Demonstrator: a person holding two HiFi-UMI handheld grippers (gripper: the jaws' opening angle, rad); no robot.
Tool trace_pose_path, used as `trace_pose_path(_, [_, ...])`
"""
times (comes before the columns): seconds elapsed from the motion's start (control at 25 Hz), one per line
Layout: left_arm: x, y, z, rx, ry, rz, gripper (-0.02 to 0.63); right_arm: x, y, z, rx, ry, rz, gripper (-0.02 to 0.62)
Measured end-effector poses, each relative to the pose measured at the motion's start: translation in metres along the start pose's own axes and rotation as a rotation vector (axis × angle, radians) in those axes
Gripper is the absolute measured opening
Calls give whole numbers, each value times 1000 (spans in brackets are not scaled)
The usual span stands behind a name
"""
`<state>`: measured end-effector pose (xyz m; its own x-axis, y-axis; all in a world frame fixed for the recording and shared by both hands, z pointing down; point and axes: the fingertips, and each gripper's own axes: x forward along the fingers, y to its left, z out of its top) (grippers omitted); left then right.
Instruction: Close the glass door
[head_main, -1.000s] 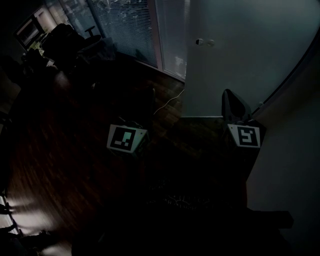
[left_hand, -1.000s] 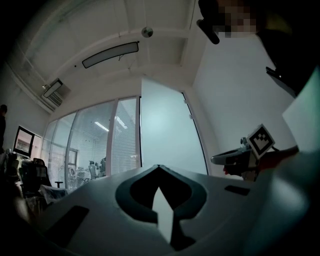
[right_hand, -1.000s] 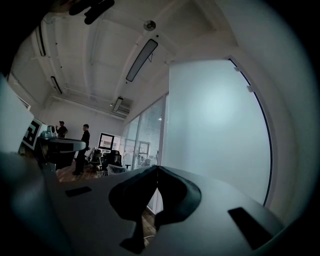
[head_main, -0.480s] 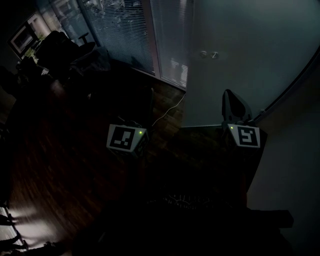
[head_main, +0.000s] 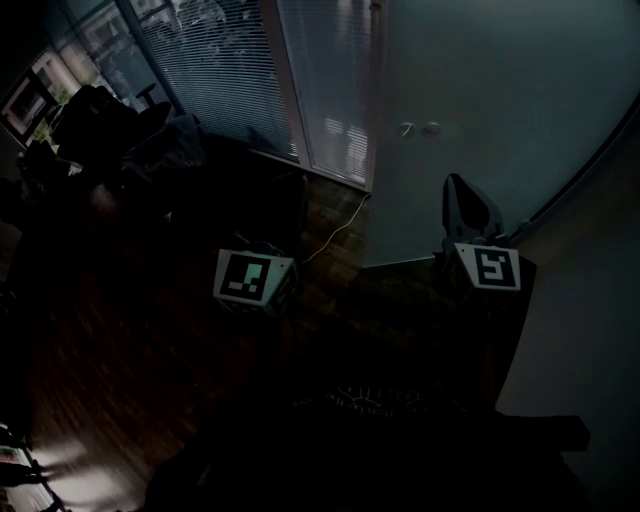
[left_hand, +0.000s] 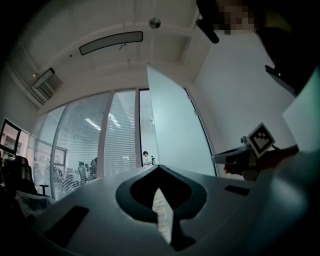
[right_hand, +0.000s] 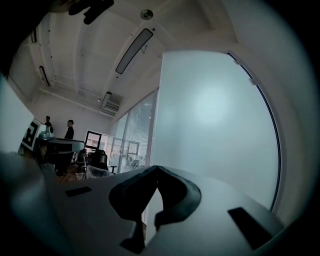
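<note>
Pressed tip to tip, the dark curved fingers of the left gripper (left_hand: 159, 168) hold nothing. The right gripper (right_hand: 157, 168) has its fingers shut the same way, also with nothing in them. Each carries a cube with a black-and-white square marker on its pale, matte body. The glass door (head_main: 480, 90) is a smooth, frosted, milky pane with a small round handle (head_main: 417, 128), and it stands directly ahead of the right gripper, close by. I cannot tell whether the tips touch it. To its left runs a glass wall (head_main: 240, 70) lined with thin slatted blinds. Below is a dark wooden plank floor (head_main: 150, 330), and a thin pale cable (head_main: 335, 228) trails across it near the door's bottom edge.
</note>
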<state>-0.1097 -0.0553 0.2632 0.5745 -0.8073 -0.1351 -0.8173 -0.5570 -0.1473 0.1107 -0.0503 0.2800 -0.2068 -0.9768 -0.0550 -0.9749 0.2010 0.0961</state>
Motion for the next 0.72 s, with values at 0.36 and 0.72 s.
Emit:
trace_pose_path(0.36, [21, 19, -9, -20, -1, -36, 2, 24, -2, -3, -7, 11, -33, 3])
trace_pose_path(0.72, [42, 32, -17, -19, -2, -60, 2, 47, -6, -8, -16, 29, -50, 3])
